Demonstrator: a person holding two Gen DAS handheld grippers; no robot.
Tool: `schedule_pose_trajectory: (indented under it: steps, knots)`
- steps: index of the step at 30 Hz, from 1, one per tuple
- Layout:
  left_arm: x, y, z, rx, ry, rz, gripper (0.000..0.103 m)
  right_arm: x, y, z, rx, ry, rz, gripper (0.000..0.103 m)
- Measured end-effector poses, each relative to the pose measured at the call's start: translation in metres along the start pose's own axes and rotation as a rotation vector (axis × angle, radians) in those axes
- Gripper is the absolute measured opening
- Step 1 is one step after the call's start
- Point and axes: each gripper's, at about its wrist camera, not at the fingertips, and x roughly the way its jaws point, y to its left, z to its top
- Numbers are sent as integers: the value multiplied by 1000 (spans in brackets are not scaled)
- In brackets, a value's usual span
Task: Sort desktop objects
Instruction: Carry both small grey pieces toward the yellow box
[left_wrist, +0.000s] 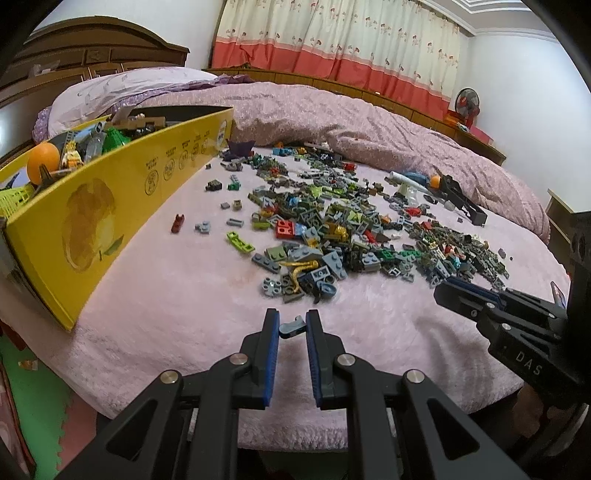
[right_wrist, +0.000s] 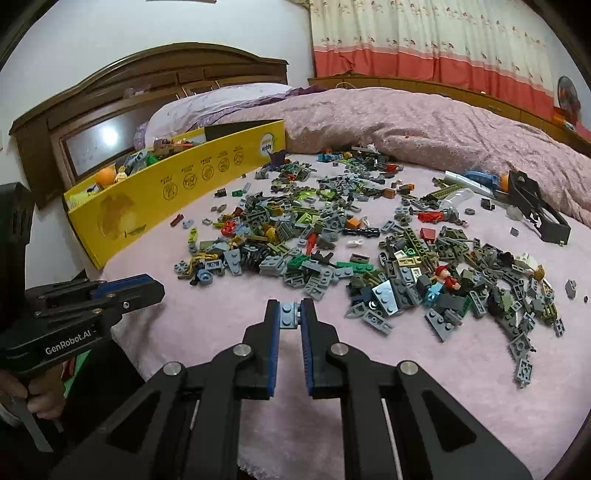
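Note:
A wide pile of small toy bricks (left_wrist: 332, 229) lies on a pink blanket (left_wrist: 166, 295); it also shows in the right wrist view (right_wrist: 332, 251). My left gripper (left_wrist: 291, 325) is shut on a small grey-blue curved piece (left_wrist: 293, 326), held just above the blanket in front of the pile. My right gripper (right_wrist: 289, 314) is shut on a small grey-blue studded plate (right_wrist: 289, 314), near the pile's front edge. Each gripper shows in the other's view: the right one (left_wrist: 476, 299) and the left one (right_wrist: 122, 288).
A long yellow cardboard box (left_wrist: 110, 206) holding toys and an orange ball (left_wrist: 43, 162) stands at the left, also in the right wrist view (right_wrist: 166, 199). A black frame part (right_wrist: 539, 210) lies at the far right. A rumpled pink duvet (left_wrist: 351, 118) lies behind.

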Motion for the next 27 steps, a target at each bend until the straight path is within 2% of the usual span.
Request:
schedule_pose_trajectory:
  steps: [27]
  knots:
    - [-22, 13, 21, -12, -71, 22, 15, -6, 23, 13, -50, -20, 48, 12]
